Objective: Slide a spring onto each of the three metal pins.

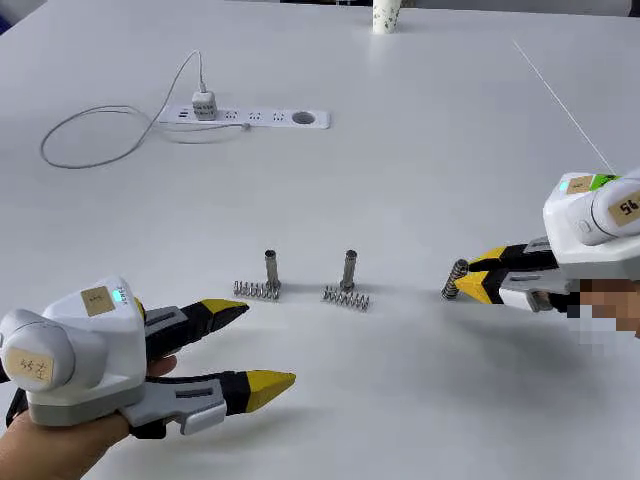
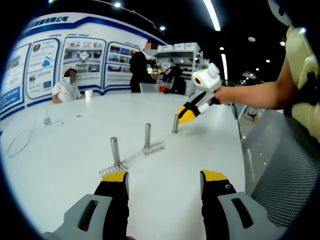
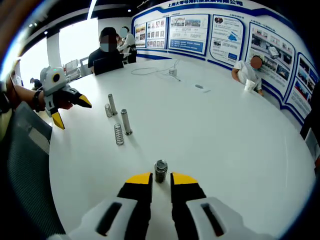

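Observation:
Two bare metal pins (image 1: 271,268) (image 1: 349,267) stand upright mid-table, each with a spring (image 1: 256,290) (image 1: 346,297) lying at its foot. To their right a third pin (image 1: 456,280) wears a spring (image 3: 160,172) and leans a little. My right gripper (image 1: 472,276) has its jaws closed narrowly on that spring (image 3: 160,179). Near the table's front left, my left gripper (image 1: 255,345) is open and holds nothing. In its own view the tips (image 2: 165,177) are just short of the nearest loose spring (image 2: 112,170) and pin (image 2: 115,150).
A white power strip (image 1: 245,117) with a charger and looped cable lies at the back left, and a paper cup (image 1: 386,15) stands at the far edge. People sit across the table (image 3: 107,47). A mesh chair (image 2: 280,165) is beside the table.

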Available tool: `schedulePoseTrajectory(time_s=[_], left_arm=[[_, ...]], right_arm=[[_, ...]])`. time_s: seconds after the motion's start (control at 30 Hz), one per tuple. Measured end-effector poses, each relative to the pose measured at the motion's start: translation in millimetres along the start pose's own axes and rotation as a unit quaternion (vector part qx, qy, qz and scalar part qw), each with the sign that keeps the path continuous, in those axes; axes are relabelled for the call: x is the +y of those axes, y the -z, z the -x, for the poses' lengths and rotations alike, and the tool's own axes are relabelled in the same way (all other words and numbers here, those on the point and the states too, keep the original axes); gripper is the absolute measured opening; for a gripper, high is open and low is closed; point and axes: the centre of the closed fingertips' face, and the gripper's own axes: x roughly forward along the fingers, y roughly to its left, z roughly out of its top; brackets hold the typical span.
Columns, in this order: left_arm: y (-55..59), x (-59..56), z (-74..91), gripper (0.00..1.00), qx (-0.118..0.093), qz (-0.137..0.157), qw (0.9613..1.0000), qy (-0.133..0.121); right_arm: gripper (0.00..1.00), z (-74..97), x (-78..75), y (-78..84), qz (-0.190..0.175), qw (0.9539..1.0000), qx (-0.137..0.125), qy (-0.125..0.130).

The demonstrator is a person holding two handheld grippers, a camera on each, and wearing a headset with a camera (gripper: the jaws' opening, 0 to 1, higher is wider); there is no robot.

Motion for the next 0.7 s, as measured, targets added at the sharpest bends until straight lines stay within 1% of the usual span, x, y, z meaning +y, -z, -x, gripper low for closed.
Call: schedulePoseTrajectory(time_s=[0.2, 0.33, 0.5, 0.7], left_arm=[[-1.2, -0.5, 0.7, 0.59, -0.001, -0.001, 1.0000, 0.000], [-1.3, -0.9, 0.5, 0.59, -0.002, -0.001, 1.0000, 0.000], [-1.1, -1.4, 0.2, 0.59, -0.003, -0.001, 1.0000, 0.001], [-1.5, -0.6, 0.8, 0.59, -0.004, -0.001, 1.0000, -0.001]], right_arm=[[0.16, 4.8, 4.5, 7.4, -0.002, 1.0000, 0.007, -0.001], [0.16, 6.2, 13.0, 11.5, 0.000, 0.9999, 0.012, -0.007], [0.16, 4.0, 23.5, 14.9, 0.002, 0.9997, 0.017, -0.017], [0.16, 0.0, 35.9, 13.2, 0.009, 0.9993, 0.019, -0.030]])
